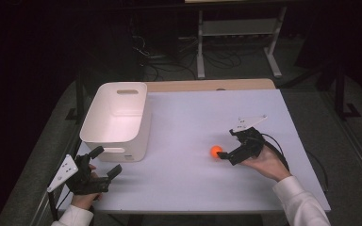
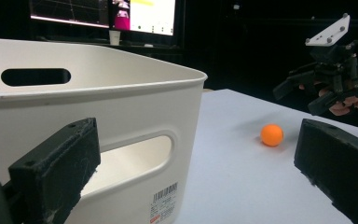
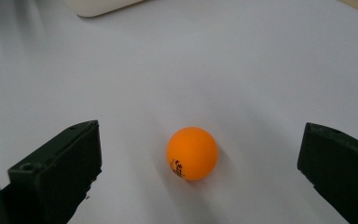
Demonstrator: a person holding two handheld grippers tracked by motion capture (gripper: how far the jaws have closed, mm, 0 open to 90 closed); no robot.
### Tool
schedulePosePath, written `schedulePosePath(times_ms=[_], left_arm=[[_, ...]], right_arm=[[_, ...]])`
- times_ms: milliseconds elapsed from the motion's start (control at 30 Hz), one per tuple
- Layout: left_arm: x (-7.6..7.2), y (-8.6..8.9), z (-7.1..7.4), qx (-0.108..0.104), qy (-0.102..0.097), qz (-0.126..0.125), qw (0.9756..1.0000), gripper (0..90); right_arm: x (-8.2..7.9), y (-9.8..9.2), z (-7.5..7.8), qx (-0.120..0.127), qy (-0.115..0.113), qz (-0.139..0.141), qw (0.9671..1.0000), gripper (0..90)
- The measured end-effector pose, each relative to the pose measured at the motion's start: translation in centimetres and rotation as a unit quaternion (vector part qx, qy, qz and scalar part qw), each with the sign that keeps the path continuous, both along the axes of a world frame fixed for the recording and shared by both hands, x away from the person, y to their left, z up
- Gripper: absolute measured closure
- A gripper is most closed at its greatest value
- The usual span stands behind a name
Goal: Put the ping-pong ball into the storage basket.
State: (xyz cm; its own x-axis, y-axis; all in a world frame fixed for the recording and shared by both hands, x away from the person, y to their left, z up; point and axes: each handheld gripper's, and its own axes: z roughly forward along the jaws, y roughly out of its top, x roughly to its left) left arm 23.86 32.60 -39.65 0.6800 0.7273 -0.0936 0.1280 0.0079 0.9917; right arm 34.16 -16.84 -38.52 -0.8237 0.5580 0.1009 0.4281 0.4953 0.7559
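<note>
An orange ball (image 1: 216, 151) lies on the white table (image 1: 184, 183), right of centre. My right gripper (image 1: 226, 144) hovers just right of it, open, jaws spread to either side of the ball without touching it. In the right gripper view the ball (image 3: 192, 153) sits between the two open jaws of the right gripper (image 3: 200, 140), black print on its lower side. My left gripper (image 1: 107, 161) is open and holds nothing, at the table's front left just in front of the white bin (image 1: 115, 120). The left gripper view has the left gripper (image 2: 196, 177) facing the bin (image 2: 74, 107), with the ball (image 2: 271, 135) and the right gripper (image 2: 296, 100) farther off.
The bin is tall, with handle slots and a barcode label (image 2: 164, 203) on its near wall; its inside looks bare. A wooden strip (image 1: 207, 85) runs along the table's far edge. Beyond it are a white frame stand (image 1: 238, 33) and floor cables. Monitors (image 2: 102, 14) glow behind the bin.
</note>
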Motion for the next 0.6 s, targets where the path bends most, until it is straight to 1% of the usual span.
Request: schedulePosePath(times_ms=[67,100,200,233,300,467,533,600], left_arm=[[0.0,0.0,0.0,0.000,0.000,0.000,1.0000,0.0],[0.0,0.0,0.0,0.000,0.000,0.000,1.0000,0.0],[0.0,0.0,0.0,0.000,0.000,0.001,1.0000,0.0],[0.0,0.0,0.0,-0.001,0.001,0.002,1.0000,0.0],[0.0,0.0,0.0,-0.001,0.002,0.002,1.0000,0.0],[0.0,0.0,0.0,0.000,0.001,0.002,1.0000,0.0],[0.0,0.0,0.0,0.000,0.001,0.002,1.0000,0.0],[0.0,0.0,0.0,-0.002,0.002,0.002,1.0000,0.0]], right_arm=[[0.1,0.0,-0.1,-0.001,0.000,0.002,1.0000,0.0],[0.2,0.1,-0.2,0.000,0.003,0.002,1.0000,0.0],[0.3,0.1,-0.2,-0.001,0.002,0.004,1.0000,0.0],[0.5,0.2,-0.4,0.002,0.007,0.003,1.0000,0.0],[0.6,0.2,-0.5,0.002,0.005,0.004,1.0000,0.0],[1.1,0.5,-1.0,0.003,0.016,0.013,0.9998,0.0],[1.2,0.9,-1.3,-0.001,0.027,0.016,0.9995,0.0],[1.4,1.0,-1.5,-0.005,0.027,0.020,0.9994,0.0]])
